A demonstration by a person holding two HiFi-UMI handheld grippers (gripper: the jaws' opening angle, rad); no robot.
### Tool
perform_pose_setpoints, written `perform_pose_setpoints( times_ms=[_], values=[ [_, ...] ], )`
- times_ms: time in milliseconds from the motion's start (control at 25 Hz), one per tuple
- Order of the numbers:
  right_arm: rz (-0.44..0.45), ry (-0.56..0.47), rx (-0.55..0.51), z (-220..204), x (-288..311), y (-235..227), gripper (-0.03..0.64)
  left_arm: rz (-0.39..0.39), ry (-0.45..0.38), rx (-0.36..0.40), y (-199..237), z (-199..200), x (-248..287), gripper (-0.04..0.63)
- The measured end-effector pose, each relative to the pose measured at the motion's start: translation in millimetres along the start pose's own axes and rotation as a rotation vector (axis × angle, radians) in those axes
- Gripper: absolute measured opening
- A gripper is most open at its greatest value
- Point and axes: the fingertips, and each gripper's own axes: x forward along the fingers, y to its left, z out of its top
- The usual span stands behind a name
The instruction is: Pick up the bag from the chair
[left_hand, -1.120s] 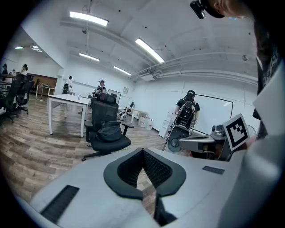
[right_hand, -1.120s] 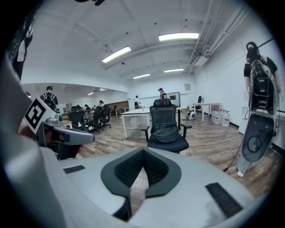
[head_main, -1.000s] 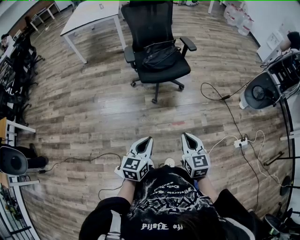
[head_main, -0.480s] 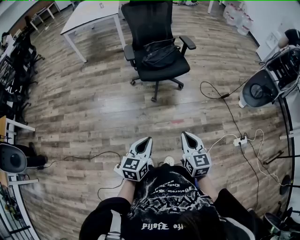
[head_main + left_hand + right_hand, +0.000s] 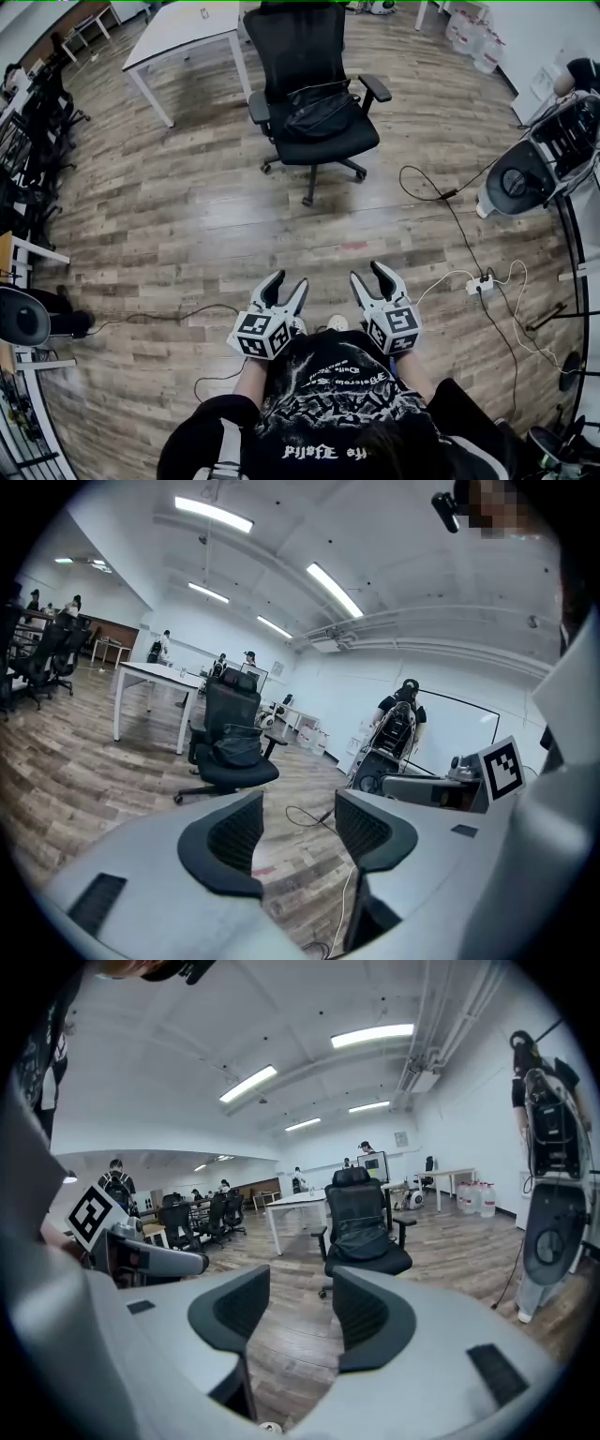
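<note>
A black bag [image 5: 319, 111] lies on the seat of a black office chair [image 5: 352, 141] at the far middle of the wooden floor. Both grippers are held close to the person's body, well short of the chair. My left gripper [image 5: 286, 283] and right gripper [image 5: 368, 275] are open; their jaws have just been opening, with nothing between them. The left gripper view shows the bag [image 5: 236, 750] far off to the left, beyond that gripper [image 5: 298, 803]. In the right gripper view the bag [image 5: 361, 1238] rests against the chair back [image 5: 356, 1199], ahead of that gripper [image 5: 302, 1283].
A white table [image 5: 183, 33] stands left of the chair. A power strip [image 5: 480, 284] with trailing cables lies on the floor at the right, near a machine [image 5: 525, 178]. Office chairs [image 5: 28, 122] line the left edge. Bare wooden floor lies between me and the chair.
The jaws of both grippers were shut together in the earlier frames and now stand apart. The chair and bag have not moved.
</note>
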Motion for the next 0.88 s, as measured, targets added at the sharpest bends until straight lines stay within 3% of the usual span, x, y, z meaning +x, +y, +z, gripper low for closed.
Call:
perform_pose_setpoints(
  times_ms=[40,80,120,480,880],
  values=[
    [-0.004,0.0,0.0,-0.4,-1.1,-0.9,0.229,0.003,0.009,0.001,1.1,-1.0,-0.2,0.255],
    [-0.007,0.0,0.003,-0.6,-2.2,-2.3,0.309,0.007,0.016,0.005,1.8,-1.8,-0.5,0.269],
    [-0.012,-0.001,0.006,-0.6,-3.6,-4.6,0.334,0.011,0.02,0.009,2.0,-2.3,-0.7,0.284],
    [-0.062,-0.012,0.012,1.5,-15.8,-27.4,0.334,0.027,0.001,0.043,-13.3,2.8,6.2,0.374],
    [-0.027,-0.019,0.033,-6.8,-29.4,-43.5,0.334,-0.015,0.002,0.009,-39.7,-6.5,17.2,0.379]
  ],
)
